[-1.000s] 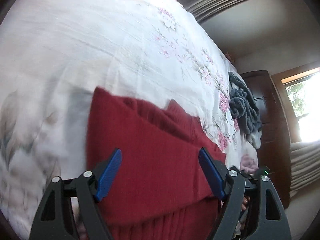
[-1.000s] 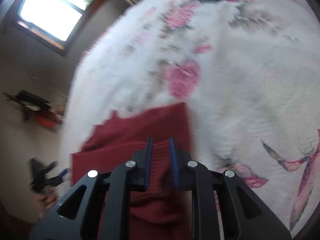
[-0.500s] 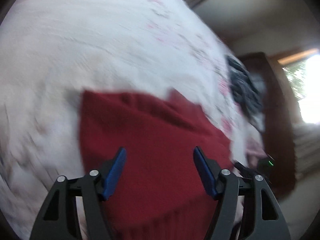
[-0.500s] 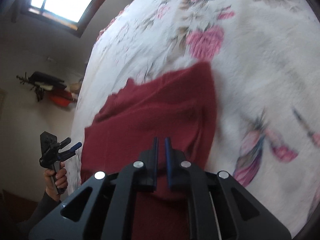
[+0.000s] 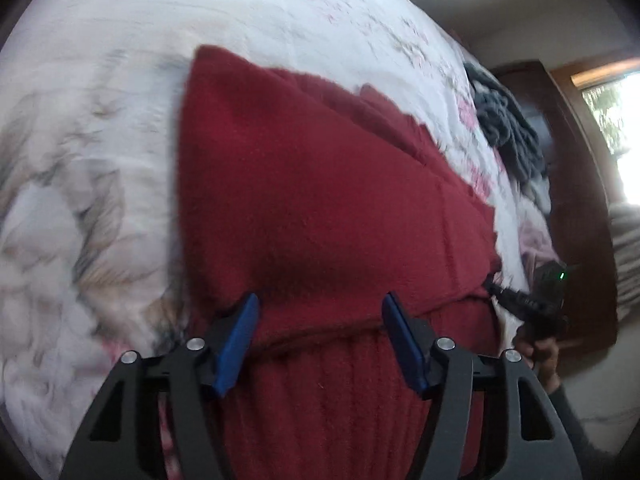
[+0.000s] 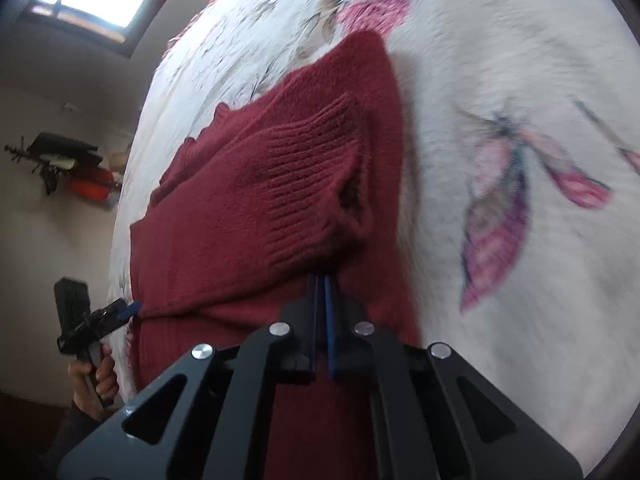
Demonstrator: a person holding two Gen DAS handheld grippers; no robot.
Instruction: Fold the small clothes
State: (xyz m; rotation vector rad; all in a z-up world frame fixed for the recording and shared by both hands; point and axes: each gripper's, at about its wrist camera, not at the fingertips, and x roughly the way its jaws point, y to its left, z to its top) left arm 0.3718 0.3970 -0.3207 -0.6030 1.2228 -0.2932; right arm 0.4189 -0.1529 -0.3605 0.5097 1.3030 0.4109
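right claw pinches the near hem, left claw gapes over the fold

the red sweater (image 5: 320, 208) lies on the flowered bedspread (image 5: 100, 152), partly folded, with a doubled layer resting across its body and the ribbed hem nearest the person. its long axis runs away from both claws, from that hem up toward the far edge on the bed.

the right claw (image 6: 320, 320) has its jaws drawn almost together at the near edge of the upper layer, just below a ribbed cuff (image 6: 316, 168) that sits open on top of the sweater; it looks to be nipping knit, though the cloth between the jaws is hard to make out. the left claw (image 5: 320, 340) stands wide, holding nothing, its blue fingers (image 5: 236, 340) straddling the fold line where the upper layer meets the ribbed hem, low over the fabric.

so the garment lies straight ahead of both claws, and the right one is the nearer to a working grip. the next fold likely turns on carrying that near edge forward along the long axis.

a grey garment (image 5: 508, 136) lies well apart on the far side of the bed.
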